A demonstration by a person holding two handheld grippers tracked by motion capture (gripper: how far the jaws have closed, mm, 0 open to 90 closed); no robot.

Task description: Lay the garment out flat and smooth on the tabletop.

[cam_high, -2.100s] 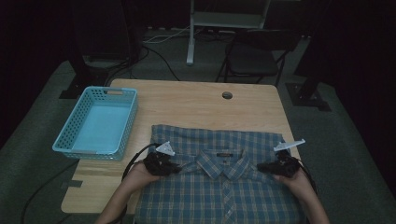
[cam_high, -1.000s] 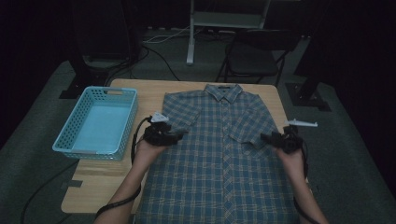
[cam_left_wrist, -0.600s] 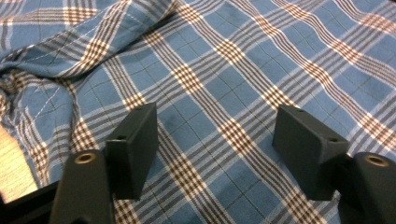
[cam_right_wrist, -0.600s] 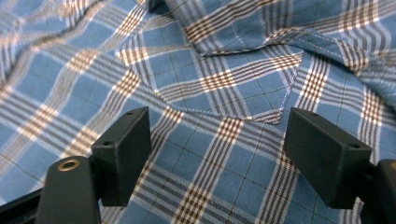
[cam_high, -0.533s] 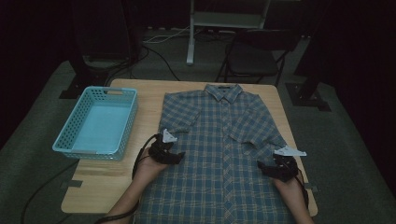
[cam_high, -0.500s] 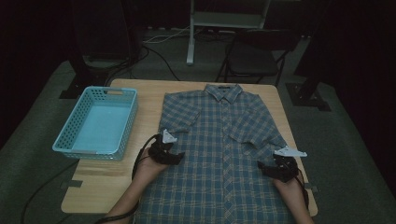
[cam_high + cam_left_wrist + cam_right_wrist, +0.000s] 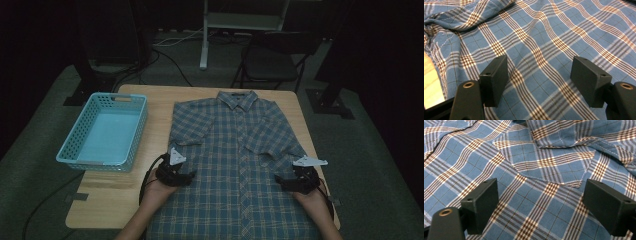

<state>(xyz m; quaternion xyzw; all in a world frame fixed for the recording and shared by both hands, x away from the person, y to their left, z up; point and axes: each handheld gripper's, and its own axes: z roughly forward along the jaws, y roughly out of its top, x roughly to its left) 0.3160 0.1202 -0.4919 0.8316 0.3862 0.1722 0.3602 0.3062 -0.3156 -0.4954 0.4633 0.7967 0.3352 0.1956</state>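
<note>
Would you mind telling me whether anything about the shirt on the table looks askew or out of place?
Mostly tidy: the plaid shirt lies flat, collar away from the person. Its hem runs past the table's near edge, and both short sleeves sit folded in with some wrinkling. The blue basket stands squarely beside it.

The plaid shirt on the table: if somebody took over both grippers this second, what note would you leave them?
Left gripper: open, over the shirt's left side, holding nothing.
Right gripper: jaws have just been opening, no cloth between them, at the shirt's right side.
Plaid shirt: spread front up on the wooden table, collar at the far edge, short sleeves folded in.
Blue basket: empty, left of the shirt.
Done: shirt laid out.
Left: probably folding; not started.
</note>
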